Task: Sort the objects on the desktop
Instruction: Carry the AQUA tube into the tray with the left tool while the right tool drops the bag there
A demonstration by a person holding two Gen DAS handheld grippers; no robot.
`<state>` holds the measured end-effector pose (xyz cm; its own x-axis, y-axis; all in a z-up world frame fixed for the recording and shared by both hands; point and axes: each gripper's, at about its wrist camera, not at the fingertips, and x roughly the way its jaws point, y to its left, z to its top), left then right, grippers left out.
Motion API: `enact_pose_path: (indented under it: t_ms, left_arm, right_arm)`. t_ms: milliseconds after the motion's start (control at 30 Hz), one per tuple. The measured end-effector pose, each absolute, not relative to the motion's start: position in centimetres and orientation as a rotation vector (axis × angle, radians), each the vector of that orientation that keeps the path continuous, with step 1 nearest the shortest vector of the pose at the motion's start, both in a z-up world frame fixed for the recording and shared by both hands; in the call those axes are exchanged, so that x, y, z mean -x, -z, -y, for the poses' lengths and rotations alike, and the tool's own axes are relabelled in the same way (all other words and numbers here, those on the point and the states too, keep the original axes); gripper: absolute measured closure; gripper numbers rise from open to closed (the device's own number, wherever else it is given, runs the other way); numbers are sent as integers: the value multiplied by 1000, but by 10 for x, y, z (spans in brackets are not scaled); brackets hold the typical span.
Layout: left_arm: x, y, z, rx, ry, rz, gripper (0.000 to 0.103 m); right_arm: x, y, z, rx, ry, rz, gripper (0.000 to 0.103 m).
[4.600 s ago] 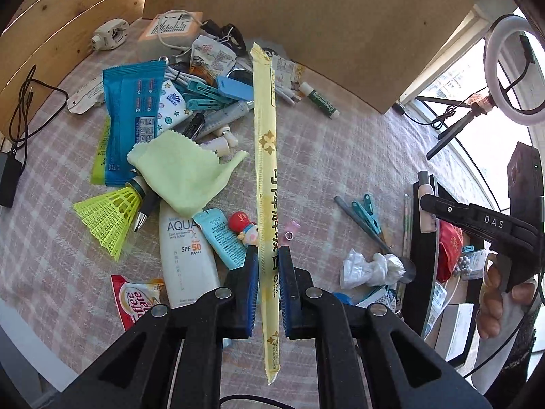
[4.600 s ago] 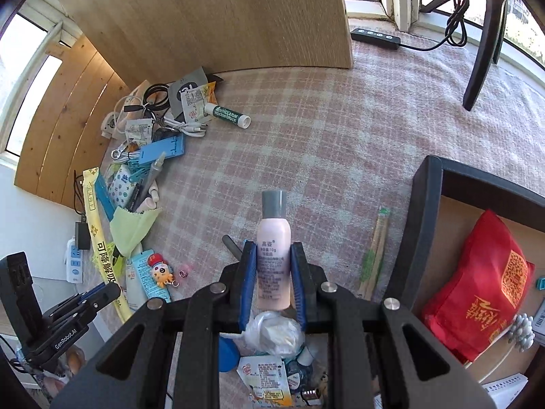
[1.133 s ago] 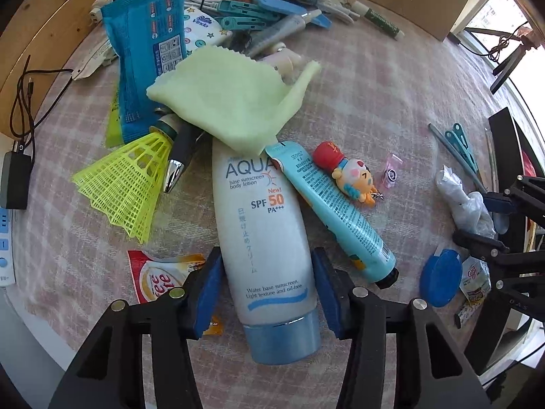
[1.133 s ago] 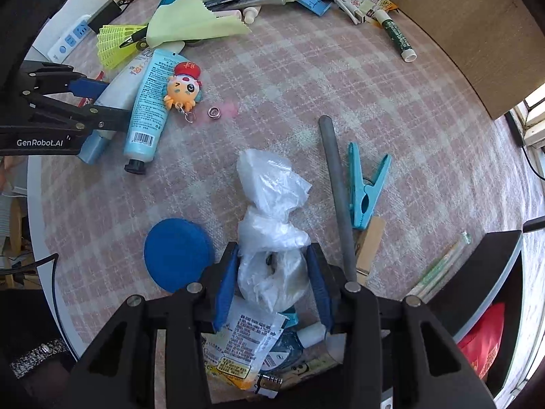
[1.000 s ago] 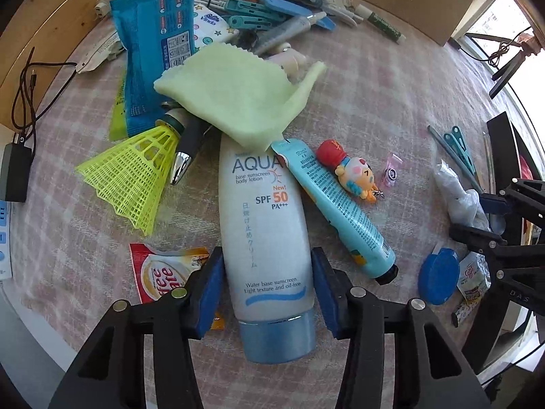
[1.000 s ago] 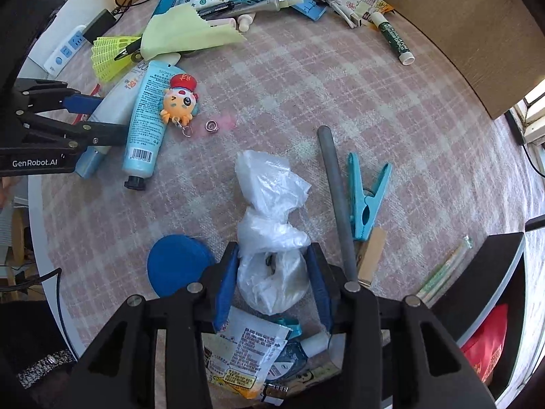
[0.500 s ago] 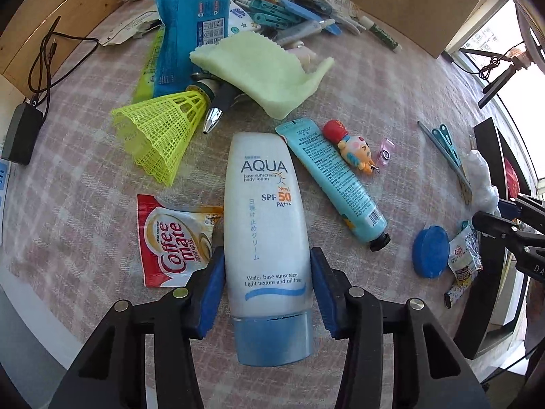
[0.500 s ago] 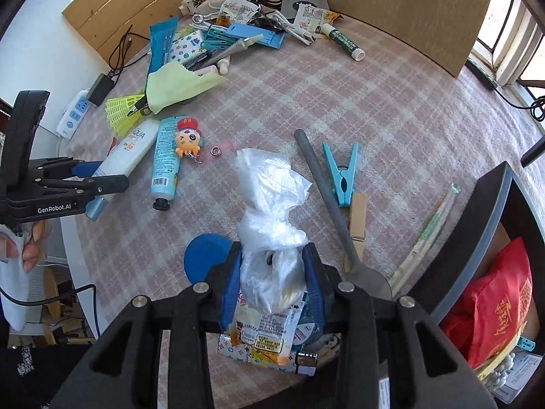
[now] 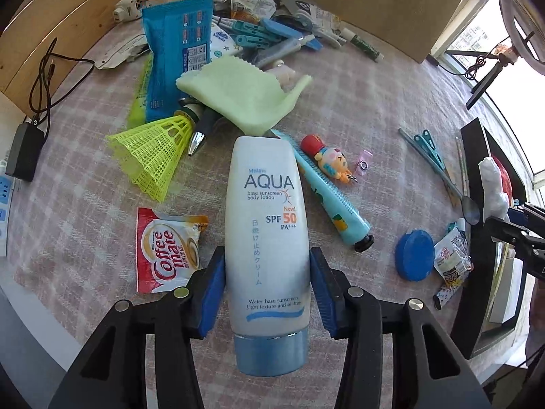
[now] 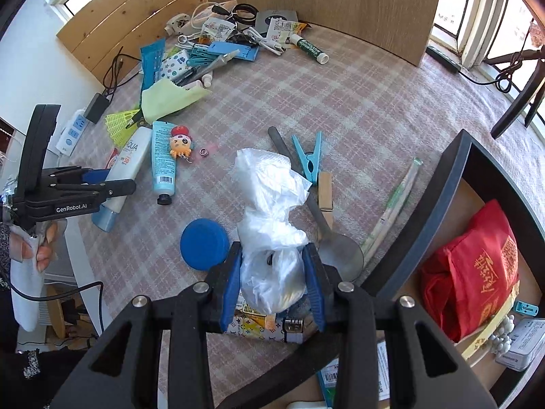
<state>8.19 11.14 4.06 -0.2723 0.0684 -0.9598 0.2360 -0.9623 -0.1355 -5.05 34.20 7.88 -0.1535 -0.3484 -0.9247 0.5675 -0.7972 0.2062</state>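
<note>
My left gripper (image 9: pixel 267 286) is shut on a white AQUA sunscreen tube (image 9: pixel 264 211) near its blue cap and holds it above the checked tablecloth. The right wrist view shows the same tube (image 10: pixel 127 163) in that left gripper (image 10: pixel 112 184) at the table's left edge. My right gripper (image 10: pixel 272 283) is shut on a crumpled white plastic bag (image 10: pixel 269 184), lifted off the cloth. A black box (image 10: pixel 453 184) with a red pouch (image 10: pixel 473 272) inside stands just right of it.
Below the bag lie a blue lid (image 10: pixel 203 243), a metal spoon (image 10: pixel 340 255), a teal clothespin (image 10: pixel 308 160) and snack sachets. Near the tube lie a light blue tube (image 9: pixel 327 191), a doll keychain (image 9: pixel 327 160), a yellow shuttlecock (image 9: pixel 153 150), a Coffee mate sachet (image 9: pixel 167 248) and a green cloth (image 9: pixel 238 99).
Both grippers have risen with their loads. The sunscreen tube has come out from under the green cloth. The right gripper has rolled, bringing the black box into view.
</note>
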Motion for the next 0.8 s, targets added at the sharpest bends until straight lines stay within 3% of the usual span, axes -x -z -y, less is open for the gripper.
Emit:
enact_pose_path:
  t_ms: [233,467,800]
  left_arm:
    - [-55,-91,-118,-1817,2518,-328,58]
    - [-1,-111,-208,-1888,2682,-304,58]
    - [18,-113,-361,-2108,2867,-106,58]
  right_arm:
    - [54,-97,-378,-1519,2090,-141,69]
    - [52,-110,-450,-1558,2244,-25,69]
    - [28,-104,-585,-1700,2470,217,69]
